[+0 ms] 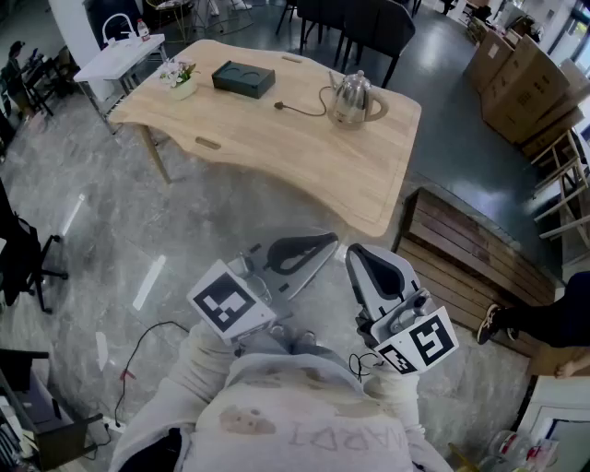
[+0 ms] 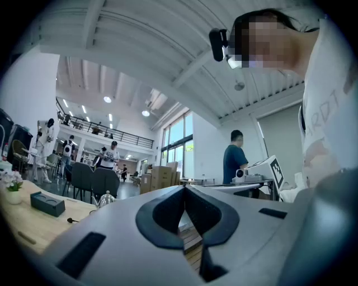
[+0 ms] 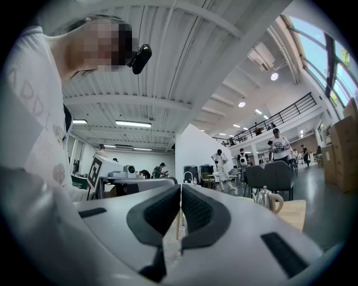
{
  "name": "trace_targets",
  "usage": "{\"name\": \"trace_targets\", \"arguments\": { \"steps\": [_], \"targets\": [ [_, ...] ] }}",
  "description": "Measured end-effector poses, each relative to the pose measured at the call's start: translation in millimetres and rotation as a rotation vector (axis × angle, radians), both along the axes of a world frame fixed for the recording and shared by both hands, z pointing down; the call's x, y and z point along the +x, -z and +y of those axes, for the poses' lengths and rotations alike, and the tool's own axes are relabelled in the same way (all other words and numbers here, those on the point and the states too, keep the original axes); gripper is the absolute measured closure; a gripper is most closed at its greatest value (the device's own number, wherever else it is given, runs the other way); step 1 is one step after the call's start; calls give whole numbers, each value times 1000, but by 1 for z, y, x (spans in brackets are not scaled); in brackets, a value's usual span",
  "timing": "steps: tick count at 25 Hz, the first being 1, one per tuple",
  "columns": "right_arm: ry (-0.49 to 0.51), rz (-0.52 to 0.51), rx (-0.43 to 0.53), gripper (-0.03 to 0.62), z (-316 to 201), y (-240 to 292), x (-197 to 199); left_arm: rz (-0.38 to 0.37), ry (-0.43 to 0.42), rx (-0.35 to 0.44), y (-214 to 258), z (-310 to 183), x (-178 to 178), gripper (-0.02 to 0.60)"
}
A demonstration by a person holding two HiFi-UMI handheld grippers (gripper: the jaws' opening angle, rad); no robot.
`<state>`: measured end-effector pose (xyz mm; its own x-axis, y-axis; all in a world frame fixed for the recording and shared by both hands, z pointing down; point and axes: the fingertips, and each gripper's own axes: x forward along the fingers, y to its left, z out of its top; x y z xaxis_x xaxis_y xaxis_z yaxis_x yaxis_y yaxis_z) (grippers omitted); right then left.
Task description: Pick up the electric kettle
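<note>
The steel electric kettle (image 1: 355, 99) stands on the far right part of the wooden table (image 1: 277, 147), with its cord trailing left. It shows small in the left gripper view (image 2: 106, 199) and in the right gripper view (image 3: 267, 199). Both grippers are held close to the person's chest, well short of the table and above the floor. The left gripper (image 1: 327, 241) points right with its jaws closed together and nothing between them (image 2: 184, 189). The right gripper (image 1: 354, 251) sits beside it, its jaws pressed together and empty (image 3: 180, 189).
A black box (image 1: 243, 79) and a small flower pot (image 1: 180, 78) sit on the table's far left. Dark chairs (image 1: 373, 23) stand behind it, a white side table (image 1: 120, 55) to its left. A wooden slatted bench (image 1: 461, 249) and cardboard boxes (image 1: 525, 83) are on the right. People stand in the background.
</note>
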<state>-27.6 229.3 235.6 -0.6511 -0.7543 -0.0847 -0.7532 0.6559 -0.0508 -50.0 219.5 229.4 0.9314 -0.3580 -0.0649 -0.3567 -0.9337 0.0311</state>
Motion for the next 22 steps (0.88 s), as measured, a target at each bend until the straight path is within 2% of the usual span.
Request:
{"name": "trace_targets", "arguments": {
  "steps": [3,14,22],
  "targets": [
    [-2,1,-1,574,-1,1,2,2,-5,29,-1,-2,0,571],
    [-11,7,2,574,-13,2,-4,16,-18,21,1,-14,-4,571],
    [-29,-8,23,572,-21,3,-8,29,-37,48,1,-20,-13,570]
  ]
}}
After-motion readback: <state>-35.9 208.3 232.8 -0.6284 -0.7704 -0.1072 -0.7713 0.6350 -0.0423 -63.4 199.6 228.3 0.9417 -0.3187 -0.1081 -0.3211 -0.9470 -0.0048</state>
